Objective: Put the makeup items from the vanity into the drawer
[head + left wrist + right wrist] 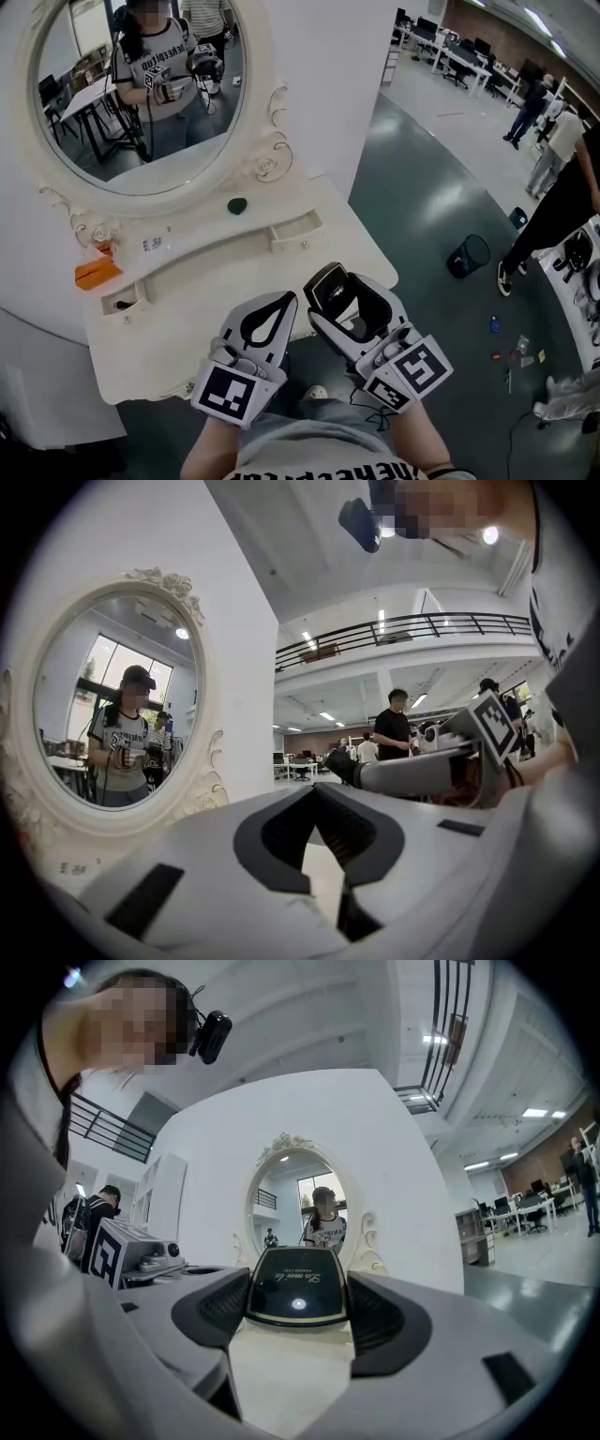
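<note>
Black compact (295, 1286) is clamped between the fingers of the right gripper (345, 300).
The left gripper (273, 305) fingers are closed together on nothing. Both are held at the front of the white bench (216, 281), where a green item (237, 204) and an orange item (97, 273) lie below the oval mirror (141, 94).

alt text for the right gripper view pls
The right tool is shut on a glossy black compact with a gold rim. Beyond it stands an ornate white oval mirror reflecting a person.

tiny dark green item (237, 204) on the vanity (169, 328), identity unclear
</note>
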Motion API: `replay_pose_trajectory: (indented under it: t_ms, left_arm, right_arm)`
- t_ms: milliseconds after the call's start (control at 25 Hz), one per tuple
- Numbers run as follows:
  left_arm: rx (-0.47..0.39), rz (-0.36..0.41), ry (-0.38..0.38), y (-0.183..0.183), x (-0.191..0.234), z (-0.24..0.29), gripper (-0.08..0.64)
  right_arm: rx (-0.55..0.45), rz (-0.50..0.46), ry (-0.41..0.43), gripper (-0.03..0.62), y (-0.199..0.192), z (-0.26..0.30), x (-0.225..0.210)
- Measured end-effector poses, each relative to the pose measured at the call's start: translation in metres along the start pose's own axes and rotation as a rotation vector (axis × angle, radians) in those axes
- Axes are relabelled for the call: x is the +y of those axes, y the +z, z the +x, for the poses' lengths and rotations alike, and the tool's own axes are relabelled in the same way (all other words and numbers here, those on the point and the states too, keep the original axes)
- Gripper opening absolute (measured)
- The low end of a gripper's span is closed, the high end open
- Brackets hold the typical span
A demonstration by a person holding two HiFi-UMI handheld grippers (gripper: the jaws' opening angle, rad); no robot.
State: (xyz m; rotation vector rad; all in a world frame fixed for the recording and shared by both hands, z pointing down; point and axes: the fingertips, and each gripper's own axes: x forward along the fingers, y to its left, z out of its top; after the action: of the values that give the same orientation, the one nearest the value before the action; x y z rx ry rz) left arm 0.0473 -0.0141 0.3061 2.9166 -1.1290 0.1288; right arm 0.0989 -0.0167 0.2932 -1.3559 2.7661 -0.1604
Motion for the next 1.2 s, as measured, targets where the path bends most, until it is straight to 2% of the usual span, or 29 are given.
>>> replay_pose_trajectory:
  t_ms: [640,920,1200]
  left_arm:
    - [0.024,-0.004,0.076,-0.002,-0.025,0.039,0.015]
    - [0.040,-0.008,0.076,-0.005,-0.024,0.043,0.015]
    - [0.042,-0.014,0.044,-0.009,-0.017,0.057,0.015]
  right_arm:
    - [0.008,0.021,0.070,0.342,-0.001,-0.017,-0.046]
    - [0.006,0.033,0.065,0.342,-0.004,-0.016,-0.053]
    - [0.019,0.039,0.027,0.342,-0.009,-0.009,-0.067]
